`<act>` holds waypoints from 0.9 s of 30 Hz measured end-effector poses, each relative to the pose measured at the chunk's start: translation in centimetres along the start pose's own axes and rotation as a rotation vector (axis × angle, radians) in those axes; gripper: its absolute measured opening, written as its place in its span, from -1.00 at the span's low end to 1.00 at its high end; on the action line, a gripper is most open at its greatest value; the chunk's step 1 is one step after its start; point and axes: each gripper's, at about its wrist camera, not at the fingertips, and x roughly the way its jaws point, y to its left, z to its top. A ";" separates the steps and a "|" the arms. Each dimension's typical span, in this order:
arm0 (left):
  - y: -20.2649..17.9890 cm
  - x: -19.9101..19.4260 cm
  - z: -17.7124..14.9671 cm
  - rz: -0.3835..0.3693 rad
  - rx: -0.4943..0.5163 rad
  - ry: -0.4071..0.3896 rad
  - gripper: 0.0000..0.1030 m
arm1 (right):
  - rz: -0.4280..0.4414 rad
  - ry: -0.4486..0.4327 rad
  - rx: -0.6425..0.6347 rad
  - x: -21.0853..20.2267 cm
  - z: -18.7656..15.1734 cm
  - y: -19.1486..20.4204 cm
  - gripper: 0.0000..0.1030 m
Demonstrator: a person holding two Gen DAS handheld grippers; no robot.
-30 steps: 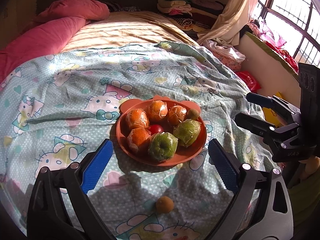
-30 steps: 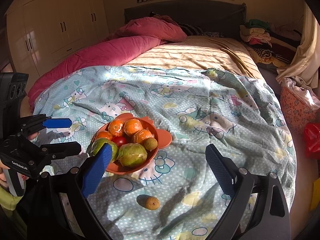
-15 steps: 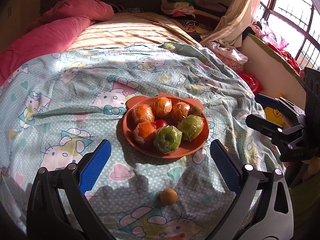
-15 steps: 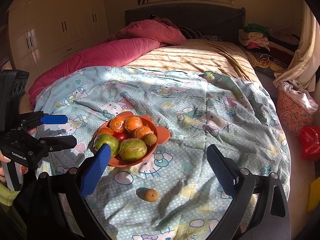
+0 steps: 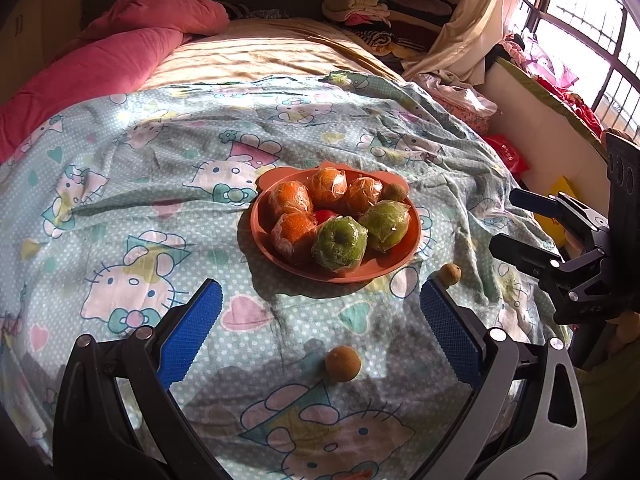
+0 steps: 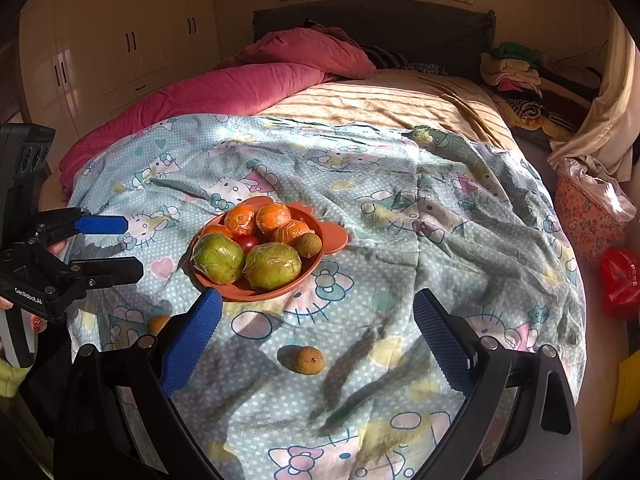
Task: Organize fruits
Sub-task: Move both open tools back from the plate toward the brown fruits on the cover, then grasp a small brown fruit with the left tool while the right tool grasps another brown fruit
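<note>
A second round, rough brown fruit has appeared beside the orange plate.

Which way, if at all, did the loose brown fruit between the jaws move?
No. The brown fruit keeps its spot in front of the orange plate.

An orange plate sits on the patterned bedspread, holding four wrapped oranges, two wrapped green apples, a red fruit and a small brown fruit. Two more small brown fruits lie on the cover: one between the left gripper's spread blue fingers, another near the plate's right rim. The right gripper hangs at the right edge, fingers apart.
</note>
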 end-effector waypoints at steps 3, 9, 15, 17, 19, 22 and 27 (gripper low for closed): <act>-0.2 0.2 -0.5 -0.001 0.005 0.010 0.81 | -0.003 0.015 -0.001 0.3 -0.7 0.1 0.87; -0.4 0.6 -1.3 -0.003 0.012 0.027 0.81 | -0.006 0.032 -0.003 0.7 -1.8 0.3 0.87; -0.6 0.9 -2.2 -0.009 0.014 0.044 0.81 | -0.015 0.050 -0.019 1.2 -2.6 0.6 0.87; -0.7 1.0 -2.6 -0.011 0.018 0.052 0.81 | -0.025 0.056 -0.035 1.3 -2.8 0.9 0.87; -0.8 1.2 -3.1 -0.017 0.022 0.062 0.81 | -0.027 0.060 -0.042 1.5 -3.0 1.0 0.87; -0.9 1.7 -3.6 -0.031 0.021 0.082 0.81 | -0.029 0.067 -0.046 1.9 -3.3 0.9 0.84; -0.9 2.3 -4.5 -0.048 0.020 0.105 0.70 | -0.015 0.124 -0.050 3.4 -4.0 0.8 0.14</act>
